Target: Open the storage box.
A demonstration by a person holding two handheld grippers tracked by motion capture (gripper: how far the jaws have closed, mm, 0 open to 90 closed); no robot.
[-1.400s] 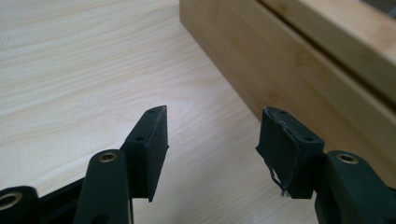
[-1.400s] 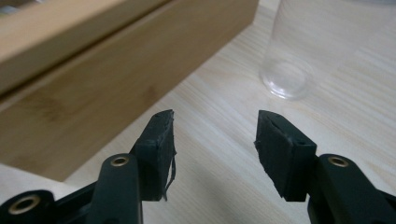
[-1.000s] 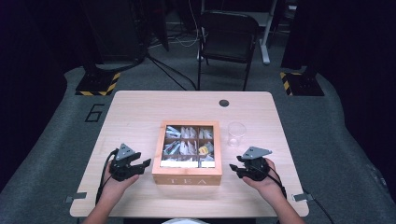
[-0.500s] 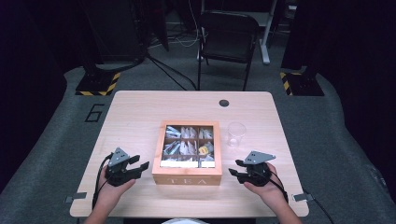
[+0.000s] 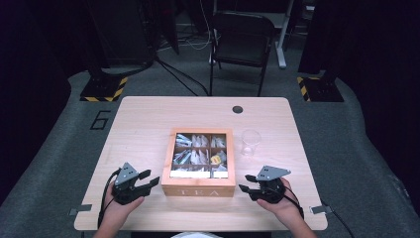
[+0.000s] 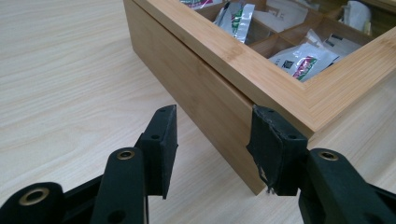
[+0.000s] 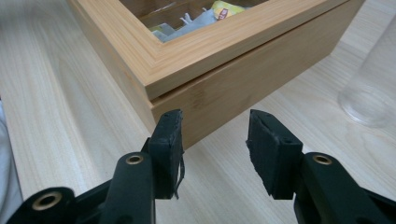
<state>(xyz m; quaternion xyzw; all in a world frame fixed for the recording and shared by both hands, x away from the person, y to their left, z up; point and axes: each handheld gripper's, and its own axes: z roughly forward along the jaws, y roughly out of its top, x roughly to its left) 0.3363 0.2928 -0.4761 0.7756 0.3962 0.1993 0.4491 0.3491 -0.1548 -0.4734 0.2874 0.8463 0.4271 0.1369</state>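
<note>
High view shows one table (image 5: 148, 119) across the middle of the frame, and at its centre one wooden tea box (image 5: 198, 162), lid shut, with a window over nine compartments of tea bags. One clear plastic cup (image 5: 250, 142) stands just right of the box. Two grippers sit near the lower edge: the left gripper (image 5: 151, 178) at lower left of the box, the right gripper (image 5: 246, 182) at lower right, each in one hand.

Left gripper view has the jaws apart with the box's near corner beyond the gap; they have just been closing, with nothing pinched. Right gripper view has the jaws apart too, before the other front corner, the cup at the right edge.

Against the earlier frames, both hands sit slightly lower in the frame; box and cup are unmoved.
</note>
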